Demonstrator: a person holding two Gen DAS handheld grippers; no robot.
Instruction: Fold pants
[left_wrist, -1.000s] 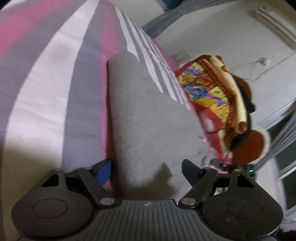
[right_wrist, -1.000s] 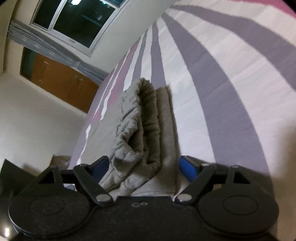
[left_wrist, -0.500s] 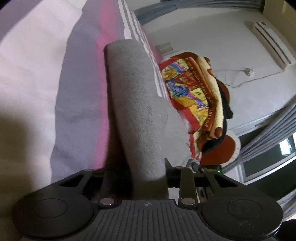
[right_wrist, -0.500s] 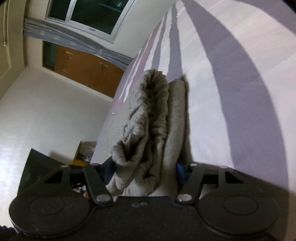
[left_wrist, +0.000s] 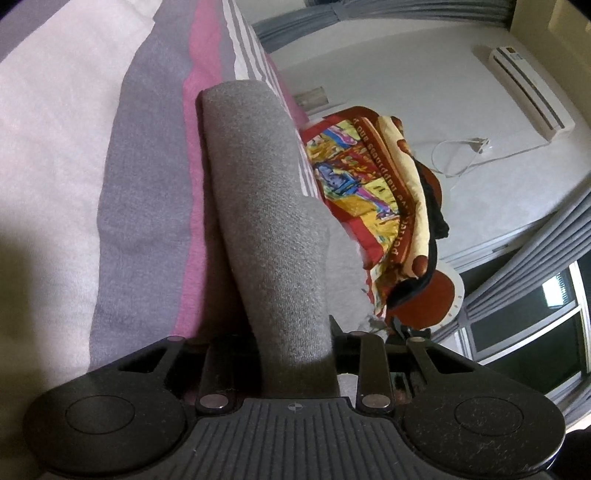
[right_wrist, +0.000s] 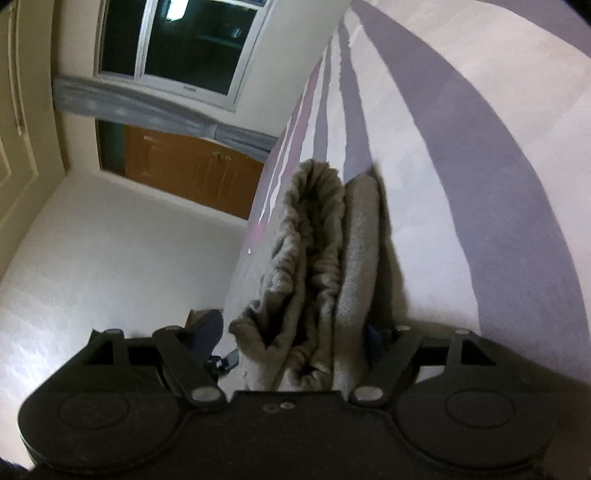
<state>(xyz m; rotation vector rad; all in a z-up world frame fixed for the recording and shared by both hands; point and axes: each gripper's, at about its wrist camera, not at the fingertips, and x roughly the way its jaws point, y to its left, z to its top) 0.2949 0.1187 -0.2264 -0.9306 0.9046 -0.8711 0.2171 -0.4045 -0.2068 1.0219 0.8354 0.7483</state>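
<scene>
Left gripper (left_wrist: 295, 354) is clamped on the smooth folded edge of the grey pants (left_wrist: 258, 206), its jaws drawn in against the cloth, apparently to lift that end for a fold. Right gripper (right_wrist: 295, 343) straddles the gathered waistband end of the pants (right_wrist: 321, 258); its jaws are opening, with cloth between them, the left finger (right_wrist: 207, 332) standing clear of the fabric, the right one hidden behind it. The pants lie on a bed (left_wrist: 55, 147) with grey, white and pink stripes. Beyond them, a bright patterned blanket (left_wrist: 369, 177) is heaped at the bed's edge. No containers are visible in either view.
</scene>
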